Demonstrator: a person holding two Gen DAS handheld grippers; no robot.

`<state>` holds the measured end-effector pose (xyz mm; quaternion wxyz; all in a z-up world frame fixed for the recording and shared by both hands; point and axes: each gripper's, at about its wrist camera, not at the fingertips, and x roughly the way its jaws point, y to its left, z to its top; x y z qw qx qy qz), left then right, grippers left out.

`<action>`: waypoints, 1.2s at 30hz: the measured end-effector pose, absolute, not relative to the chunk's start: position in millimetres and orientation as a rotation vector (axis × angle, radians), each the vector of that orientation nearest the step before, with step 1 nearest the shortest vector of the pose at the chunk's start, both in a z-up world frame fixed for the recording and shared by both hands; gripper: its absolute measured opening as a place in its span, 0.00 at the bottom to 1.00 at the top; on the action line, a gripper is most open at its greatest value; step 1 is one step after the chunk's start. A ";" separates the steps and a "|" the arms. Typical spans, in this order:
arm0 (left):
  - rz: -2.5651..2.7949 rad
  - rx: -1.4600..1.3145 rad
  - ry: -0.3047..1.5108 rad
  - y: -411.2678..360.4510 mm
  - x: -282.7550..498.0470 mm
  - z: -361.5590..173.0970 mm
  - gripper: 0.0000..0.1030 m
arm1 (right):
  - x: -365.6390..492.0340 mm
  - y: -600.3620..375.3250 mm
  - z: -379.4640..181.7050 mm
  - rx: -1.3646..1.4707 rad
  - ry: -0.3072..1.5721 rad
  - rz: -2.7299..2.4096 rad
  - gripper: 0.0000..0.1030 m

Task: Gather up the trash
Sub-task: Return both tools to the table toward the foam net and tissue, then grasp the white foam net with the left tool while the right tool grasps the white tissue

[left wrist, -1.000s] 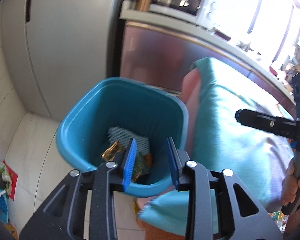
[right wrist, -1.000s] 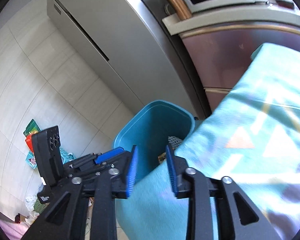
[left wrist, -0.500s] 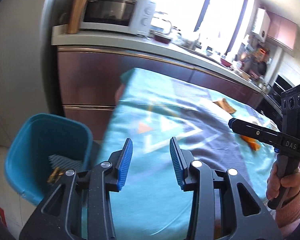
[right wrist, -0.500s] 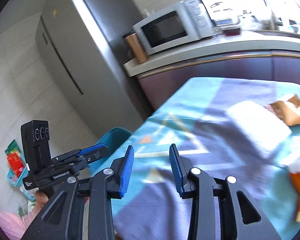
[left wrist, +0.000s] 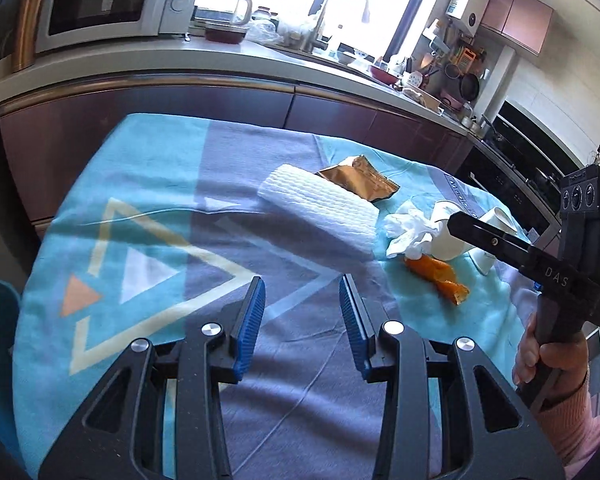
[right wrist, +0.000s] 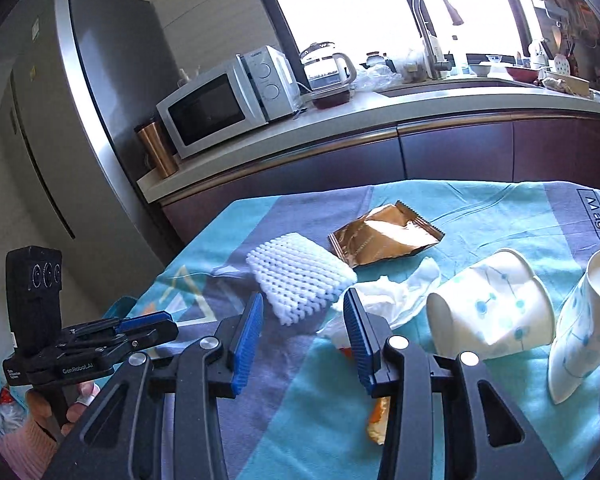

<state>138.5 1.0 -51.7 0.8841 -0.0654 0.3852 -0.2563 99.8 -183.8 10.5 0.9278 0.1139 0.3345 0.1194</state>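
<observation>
White foam netting (right wrist: 300, 280) lies just ahead of my right tongs (right wrist: 303, 338), its long axis slanting away left; they hang released, nearer than my left tongs (left wrist: 302, 330), also released, over the desk (left wrist: 148, 184).

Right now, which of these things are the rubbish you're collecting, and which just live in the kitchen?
Trash on the tablecloth:
white foam net
gold snack wrapper
crumpled tissue
orange wrapper
two paper cups

Just kitchen things:
microwave
glass kettle
copper tumbler
fridge
faucet
</observation>
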 end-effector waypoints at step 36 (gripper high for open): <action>-0.581 -0.271 0.985 -69.1 227.0 -87.2 0.11 | 131.0 -193.3 -21.9 0.244 0.779 0.211 0.07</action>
